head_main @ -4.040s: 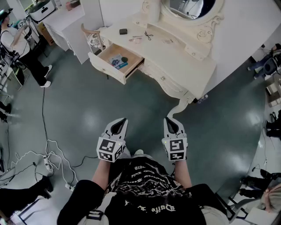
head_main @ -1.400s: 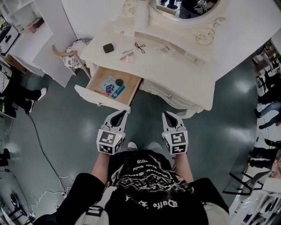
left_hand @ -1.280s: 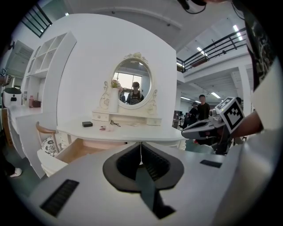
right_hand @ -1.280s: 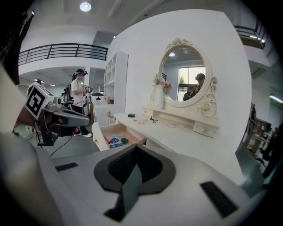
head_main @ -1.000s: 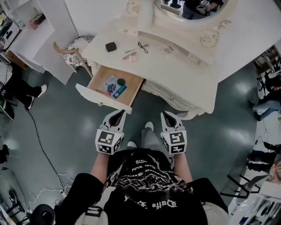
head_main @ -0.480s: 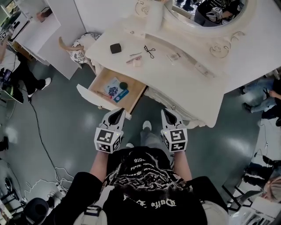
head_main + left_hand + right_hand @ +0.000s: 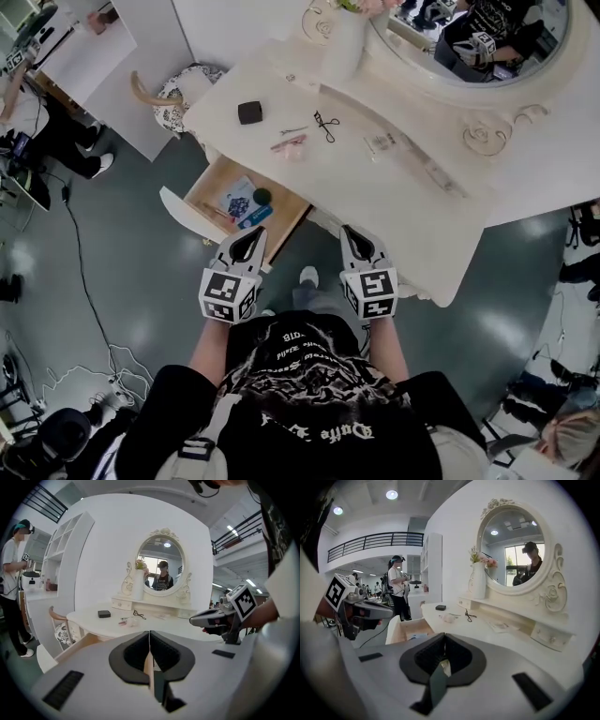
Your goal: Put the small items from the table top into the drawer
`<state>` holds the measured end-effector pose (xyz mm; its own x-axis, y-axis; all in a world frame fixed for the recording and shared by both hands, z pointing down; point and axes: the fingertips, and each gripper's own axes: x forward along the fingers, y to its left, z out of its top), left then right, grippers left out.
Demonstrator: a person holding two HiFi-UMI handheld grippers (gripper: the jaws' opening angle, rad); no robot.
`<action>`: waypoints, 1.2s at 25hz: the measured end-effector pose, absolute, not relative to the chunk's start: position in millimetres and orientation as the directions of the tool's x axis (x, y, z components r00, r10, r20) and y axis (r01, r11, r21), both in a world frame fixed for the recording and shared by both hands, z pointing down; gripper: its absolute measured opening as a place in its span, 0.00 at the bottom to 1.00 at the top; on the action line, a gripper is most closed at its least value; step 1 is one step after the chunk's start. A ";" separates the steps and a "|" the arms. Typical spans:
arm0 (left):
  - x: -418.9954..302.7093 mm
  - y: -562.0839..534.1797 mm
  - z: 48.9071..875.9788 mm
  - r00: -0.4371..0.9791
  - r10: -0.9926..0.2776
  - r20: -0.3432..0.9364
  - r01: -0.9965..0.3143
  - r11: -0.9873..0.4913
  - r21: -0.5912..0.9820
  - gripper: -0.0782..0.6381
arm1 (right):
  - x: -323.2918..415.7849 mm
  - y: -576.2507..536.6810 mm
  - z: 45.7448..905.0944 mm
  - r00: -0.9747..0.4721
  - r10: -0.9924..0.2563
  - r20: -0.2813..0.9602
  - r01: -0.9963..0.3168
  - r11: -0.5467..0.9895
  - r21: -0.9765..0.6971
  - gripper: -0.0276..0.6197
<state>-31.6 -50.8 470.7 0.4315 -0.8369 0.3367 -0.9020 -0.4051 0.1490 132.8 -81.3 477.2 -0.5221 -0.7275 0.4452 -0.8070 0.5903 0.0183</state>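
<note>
Grey-green floor (image 7: 122, 281) surrounds a cream-white carved dressing counter (image 7: 412, 202). On its top, well ahead of both grippers, lie a small black square box (image 7: 249, 112), a pink stick-like item (image 7: 289, 142) and a black scissor-shaped tool (image 7: 326, 125). Its pale wooden drawer (image 7: 208, 190) stands open just beyond the left gripper (image 7: 253, 234). The right gripper (image 7: 350, 232) hangs at the counter's front edge. Both pairs of jaws are pressed together, with nothing between them.

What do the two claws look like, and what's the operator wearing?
Left claw and right claw: light grey shells, black ribbed pads, tapering to a point. Each carries a white cube with black square markers. Operator wears a black short-sleeved T-shirt with white print.
</note>
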 end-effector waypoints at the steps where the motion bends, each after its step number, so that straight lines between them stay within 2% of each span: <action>1: -31.2 -54.9 471.1 0.424 -0.839 0.340 -0.905 -0.397 0.149 0.13 | 132.5 -87.3 477.0 -0.530 -0.722 0.445 -0.801 0.598 0.017 0.06; 15: -25.7 -116.2 460.2 0.306 -0.893 0.330 -0.952 -0.280 0.125 0.13 | 125.2 -166.3 469.5 -0.644 -0.632 0.431 -0.698 0.716 0.006 0.06; 30: -9.8 -126.8 459.5 0.206 -0.922 0.328 -0.977 -0.176 0.120 0.13 | 110.1 -193.6 466.8 -0.729 -0.531 0.432 -0.596 0.803 -0.018 0.06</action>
